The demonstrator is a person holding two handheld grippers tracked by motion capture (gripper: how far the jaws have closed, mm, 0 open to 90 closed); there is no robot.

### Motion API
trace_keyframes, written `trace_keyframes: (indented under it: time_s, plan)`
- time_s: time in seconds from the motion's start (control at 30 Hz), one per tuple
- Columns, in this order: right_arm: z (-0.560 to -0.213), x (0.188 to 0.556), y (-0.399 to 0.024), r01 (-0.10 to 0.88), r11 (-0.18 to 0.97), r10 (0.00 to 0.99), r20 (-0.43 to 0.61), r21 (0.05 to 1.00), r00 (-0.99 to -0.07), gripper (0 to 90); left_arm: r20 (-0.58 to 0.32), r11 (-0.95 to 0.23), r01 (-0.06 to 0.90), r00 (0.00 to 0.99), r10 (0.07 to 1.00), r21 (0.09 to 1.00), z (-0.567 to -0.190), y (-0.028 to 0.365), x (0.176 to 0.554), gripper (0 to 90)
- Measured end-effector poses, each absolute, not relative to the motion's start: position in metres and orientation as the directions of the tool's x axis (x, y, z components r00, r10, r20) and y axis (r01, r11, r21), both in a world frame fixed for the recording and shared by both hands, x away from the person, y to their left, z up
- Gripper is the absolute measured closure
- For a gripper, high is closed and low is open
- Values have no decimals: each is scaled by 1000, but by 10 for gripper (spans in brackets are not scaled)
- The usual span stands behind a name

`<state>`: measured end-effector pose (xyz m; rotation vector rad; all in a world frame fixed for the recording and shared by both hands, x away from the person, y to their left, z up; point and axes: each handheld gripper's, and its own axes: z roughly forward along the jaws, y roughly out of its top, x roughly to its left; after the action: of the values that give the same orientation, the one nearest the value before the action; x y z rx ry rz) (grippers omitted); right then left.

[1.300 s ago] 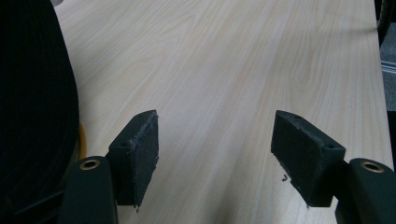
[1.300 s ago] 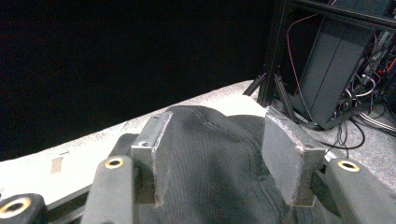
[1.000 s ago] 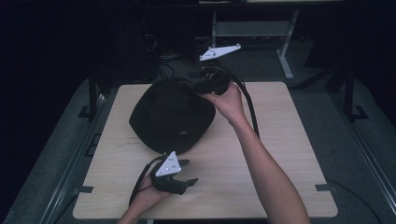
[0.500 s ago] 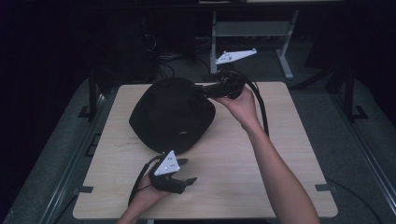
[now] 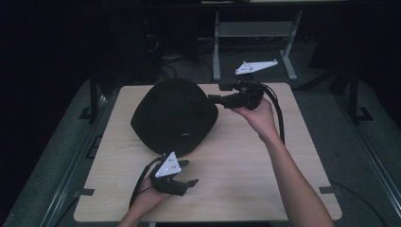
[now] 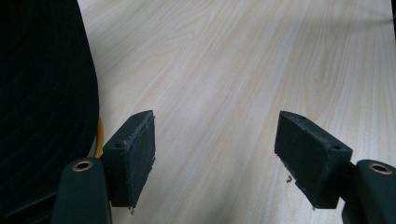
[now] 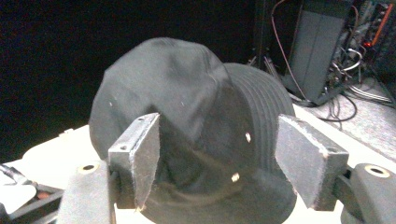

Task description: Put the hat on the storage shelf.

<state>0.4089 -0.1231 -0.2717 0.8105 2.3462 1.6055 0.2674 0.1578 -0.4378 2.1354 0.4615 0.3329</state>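
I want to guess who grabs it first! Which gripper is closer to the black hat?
Left, though barely. The left gripper sits open right at the near brim of the black hat. The right gripper hovers open beside its far right edge, just clear of it.

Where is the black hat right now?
In the high view the black hat lies on the far left part of the wooden table, between the left claw and the right claw.

A black hat (image 5: 174, 116) with a stitched-ring brim lies on the pale wood-grain table (image 5: 265, 161).
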Motion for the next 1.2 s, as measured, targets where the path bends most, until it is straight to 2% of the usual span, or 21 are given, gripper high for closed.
trace_keyframes:
  time_s: [1.2]
  plan:
    - [-341,370,-193,417,292,598,176,860,-782,213,44,-521,228,888,457,822,-438,161,269,280]
